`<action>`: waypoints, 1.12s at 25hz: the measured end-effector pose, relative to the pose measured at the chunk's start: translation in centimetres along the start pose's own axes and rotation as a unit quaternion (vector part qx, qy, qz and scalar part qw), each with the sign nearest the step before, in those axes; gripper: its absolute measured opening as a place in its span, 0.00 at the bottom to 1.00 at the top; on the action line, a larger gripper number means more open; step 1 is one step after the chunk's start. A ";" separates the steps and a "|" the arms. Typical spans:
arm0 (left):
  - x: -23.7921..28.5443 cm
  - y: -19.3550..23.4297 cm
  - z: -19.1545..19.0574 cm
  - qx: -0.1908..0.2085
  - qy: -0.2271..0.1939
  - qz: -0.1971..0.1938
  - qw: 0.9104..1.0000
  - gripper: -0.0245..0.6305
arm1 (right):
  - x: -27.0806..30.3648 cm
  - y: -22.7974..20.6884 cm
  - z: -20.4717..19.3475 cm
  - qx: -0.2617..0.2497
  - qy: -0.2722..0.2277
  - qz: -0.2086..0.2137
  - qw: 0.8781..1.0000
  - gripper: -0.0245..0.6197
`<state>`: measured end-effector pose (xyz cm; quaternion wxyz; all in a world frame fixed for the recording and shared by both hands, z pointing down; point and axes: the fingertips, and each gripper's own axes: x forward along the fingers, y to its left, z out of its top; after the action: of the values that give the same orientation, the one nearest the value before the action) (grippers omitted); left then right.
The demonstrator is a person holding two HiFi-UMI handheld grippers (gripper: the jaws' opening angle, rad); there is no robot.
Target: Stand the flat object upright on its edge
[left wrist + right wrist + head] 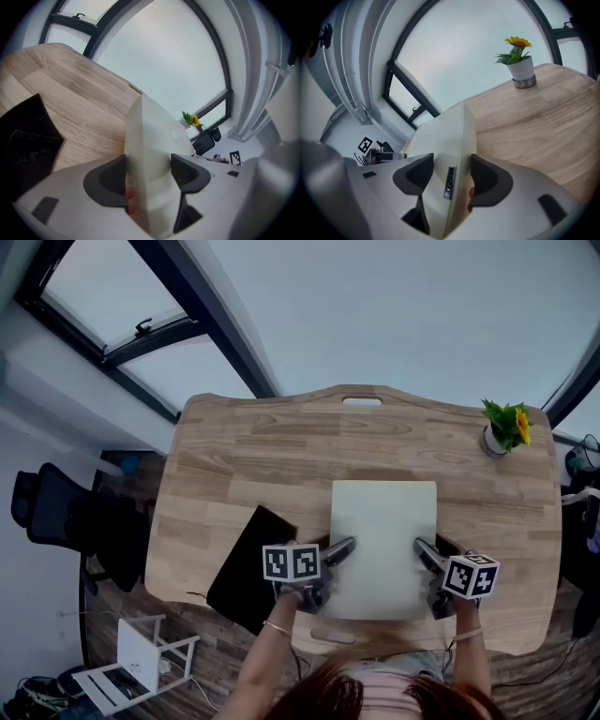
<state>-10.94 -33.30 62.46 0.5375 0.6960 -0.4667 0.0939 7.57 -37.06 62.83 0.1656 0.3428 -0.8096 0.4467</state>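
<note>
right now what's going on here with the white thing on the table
A person holds a gripper in each hand. The left gripper clamps the left edge of the white board on the wooden table, the right gripper its right edge; both look closed on it. The board seems to lie flat, not yet stood on edge.

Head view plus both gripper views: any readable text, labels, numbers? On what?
No readable words or numbers anywhere.
Left marker cube, right marker cube: black-and-white square patterns, no letters.
Dark strip on the edge of the white flat object: too small to read.
</note>
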 end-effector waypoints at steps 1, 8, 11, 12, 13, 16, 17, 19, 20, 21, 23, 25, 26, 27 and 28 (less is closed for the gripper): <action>-0.3 -0.2 0.1 0.003 -0.004 -0.002 1.000 0.47 | -0.2 0.3 0.2 -0.007 -0.004 0.000 1.000 0.41; -1.8 -1.9 0.9 0.028 -0.021 -0.012 0.999 0.47 | -1.9 2.0 1.8 -0.050 -0.031 -0.002 0.998 0.41; -2.6 -2.4 1.0 0.040 -0.023 -0.014 0.999 0.47 | -2.4 2.7 2.1 -0.062 -0.042 -0.001 0.997 0.41; -2.9 -2.5 1.1 0.045 -0.026 -0.013 0.999 0.47 | -2.5 2.9 2.2 -0.066 -0.045 0.000 0.997 0.41; -3.1 -2.7 1.3 0.049 -0.029 -0.012 0.998 0.47 | -2.7 3.2 2.3 -0.070 -0.049 0.000 0.996 0.41; -3.6 -3.2 1.6 0.059 -0.038 -0.012 0.997 0.47 | -3.2 3.7 2.9 -0.079 -0.062 0.002 0.995 0.41; -3.8 -3.4 1.6 0.062 -0.041 -0.013 0.997 0.47 | -3.4 3.9 3.1 -0.083 -0.068 0.003 0.994 0.41; -4.1 -3.8 1.7 0.067 -0.048 -0.014 0.997 0.47 | -3.9 4.3 3.3 -0.092 -0.080 0.003 0.993 0.41; -4.3 -3.9 1.8 0.069 -0.051 -0.015 0.996 0.47 | -4.1 4.5 3.5 -0.096 -0.085 0.003 0.992 0.41; -4.6 -4.1 1.9 0.071 -0.054 -0.016 0.996 0.47 | -4.3 4.7 3.6 -0.100 -0.089 0.002 0.991 0.41; -5.0 -4.5 2.0 0.074 -0.060 -0.017 0.995 0.47 | -4.6 5.1 3.8 -0.107 -0.094 0.002 0.990 0.41; -5.3 -4.8 2.2 0.081 -0.065 -0.017 0.994 0.47 | -4.9 5.4 4.0 -0.114 -0.099 0.002 0.989 0.41; -5.4 -5.0 2.3 0.085 -0.068 -0.017 0.994 0.47 | -5.1 5.5 4.1 -0.117 -0.100 0.002 0.988 0.41; -5.6 -5.1 2.4 0.089 -0.070 -0.017 0.993 0.47 | -5.2 5.7 4.2 -0.121 -0.102 0.002 0.987 0.41; -5.7 -5.3 2.5 0.094 -0.072 -0.017 0.993 0.47 | -5.3 5.8 4.3 -0.124 -0.103 0.001 0.987 0.41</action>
<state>-11.06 -32.32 54.34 0.4359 0.7562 -0.4818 0.0780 7.41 -36.33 53.86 0.1219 0.3627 -0.8721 0.3049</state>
